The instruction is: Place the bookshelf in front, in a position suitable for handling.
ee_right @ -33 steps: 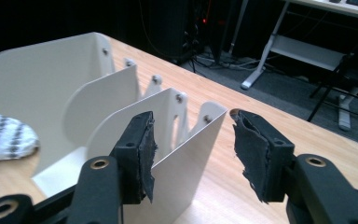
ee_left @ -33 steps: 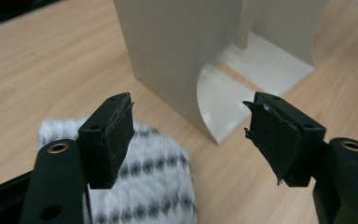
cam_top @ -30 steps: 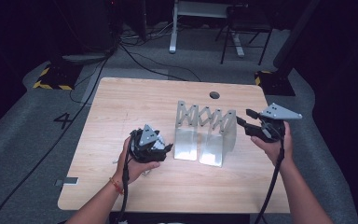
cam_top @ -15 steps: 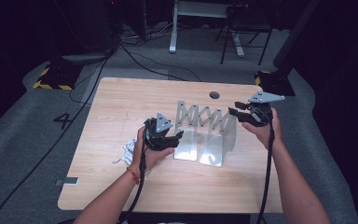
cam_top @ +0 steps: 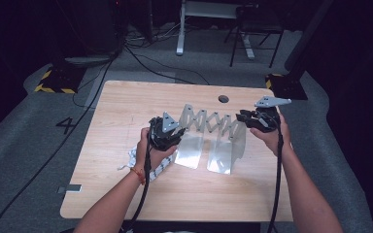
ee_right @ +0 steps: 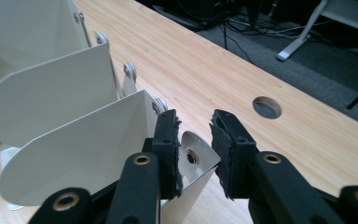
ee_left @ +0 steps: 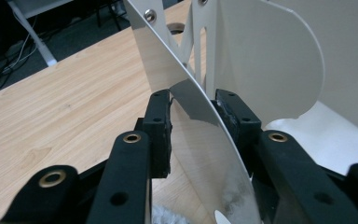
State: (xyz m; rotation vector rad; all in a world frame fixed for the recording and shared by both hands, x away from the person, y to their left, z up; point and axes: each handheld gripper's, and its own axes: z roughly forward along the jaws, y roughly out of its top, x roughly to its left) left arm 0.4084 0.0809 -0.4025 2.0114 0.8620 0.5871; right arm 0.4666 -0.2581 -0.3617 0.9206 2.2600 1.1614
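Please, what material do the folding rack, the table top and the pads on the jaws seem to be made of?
Folding rack: probably thin sheet metal, painted or brushed pale silver; it has rivets and its plate reflects the wood in the left gripper view. Table top: wood or wood-look laminate, matt, with visible grain. Pads: apparently black rubber or foam, dull, with rough, frayed edges.

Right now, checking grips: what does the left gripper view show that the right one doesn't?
Left gripper view: a shiny curved metal plate slanting between the left gripper's jaws. Right gripper view: a riveted plate corner between the right gripper's jaws, and a round table hole. Both: the folding silver rack, the wooden table, jaws just closing.
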